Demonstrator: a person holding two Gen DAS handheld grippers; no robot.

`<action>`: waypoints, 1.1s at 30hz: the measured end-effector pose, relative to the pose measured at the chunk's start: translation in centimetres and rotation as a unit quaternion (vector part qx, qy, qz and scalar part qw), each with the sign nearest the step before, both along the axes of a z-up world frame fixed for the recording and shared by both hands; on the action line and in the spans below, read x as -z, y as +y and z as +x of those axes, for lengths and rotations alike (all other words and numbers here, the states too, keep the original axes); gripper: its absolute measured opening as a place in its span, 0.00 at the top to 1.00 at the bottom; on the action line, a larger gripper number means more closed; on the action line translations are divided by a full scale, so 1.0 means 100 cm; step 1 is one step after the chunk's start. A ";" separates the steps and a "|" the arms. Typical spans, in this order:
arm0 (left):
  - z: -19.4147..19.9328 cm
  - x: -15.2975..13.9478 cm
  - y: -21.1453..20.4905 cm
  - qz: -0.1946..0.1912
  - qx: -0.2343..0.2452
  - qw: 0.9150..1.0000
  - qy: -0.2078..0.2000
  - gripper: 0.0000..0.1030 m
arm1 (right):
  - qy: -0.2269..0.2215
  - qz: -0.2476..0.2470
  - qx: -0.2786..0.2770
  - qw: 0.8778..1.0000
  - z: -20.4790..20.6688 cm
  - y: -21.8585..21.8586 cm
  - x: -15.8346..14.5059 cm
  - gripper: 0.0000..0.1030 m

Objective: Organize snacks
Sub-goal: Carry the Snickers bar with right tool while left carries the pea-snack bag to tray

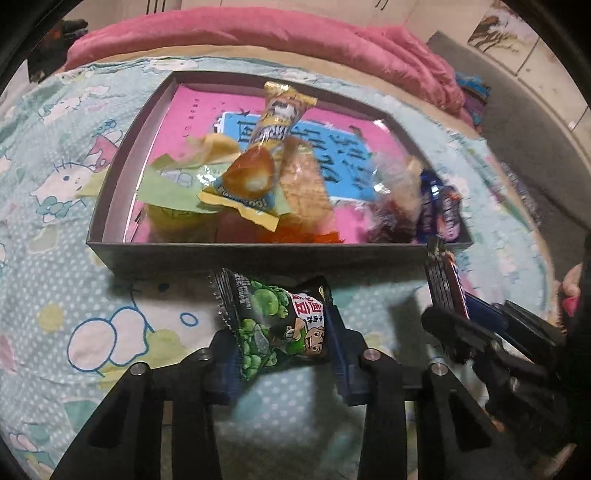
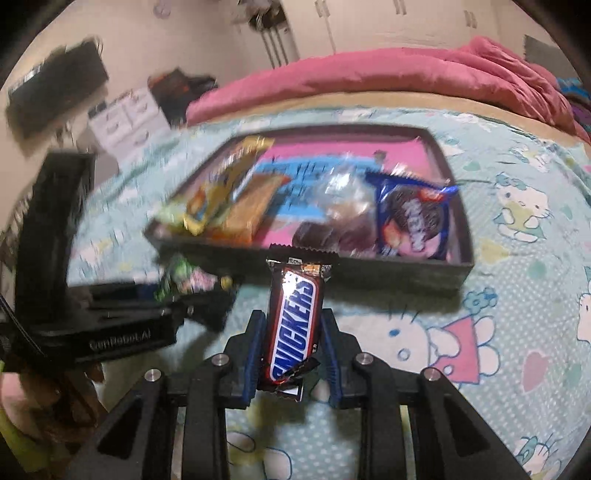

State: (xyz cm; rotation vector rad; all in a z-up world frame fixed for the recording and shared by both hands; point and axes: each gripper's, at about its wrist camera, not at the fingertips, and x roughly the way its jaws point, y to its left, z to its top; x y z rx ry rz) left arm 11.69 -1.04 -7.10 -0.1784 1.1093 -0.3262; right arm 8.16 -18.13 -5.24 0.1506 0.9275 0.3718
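My left gripper is shut on a black packet of green peas, held just in front of the near wall of a dark grey box. In the right wrist view, my right gripper is shut on a Snickers bar that stands upright before the same box. The box holds several snacks, among them a yellow packet, an orange wafer pack and a blue cookie pack. The right gripper also shows at the right of the left wrist view.
The box sits on a bed with a pale blue cartoon sheet. A pink blanket lies bunched behind it. A pink book lines the box bottom. A hand shows beside the left gripper's body.
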 end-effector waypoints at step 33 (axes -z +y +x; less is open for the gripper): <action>0.025 -0.082 0.037 -0.008 -0.059 0.993 -0.102 0.63 | -0.090 0.026 0.042 0.995 0.030 -0.022 -0.046 0.71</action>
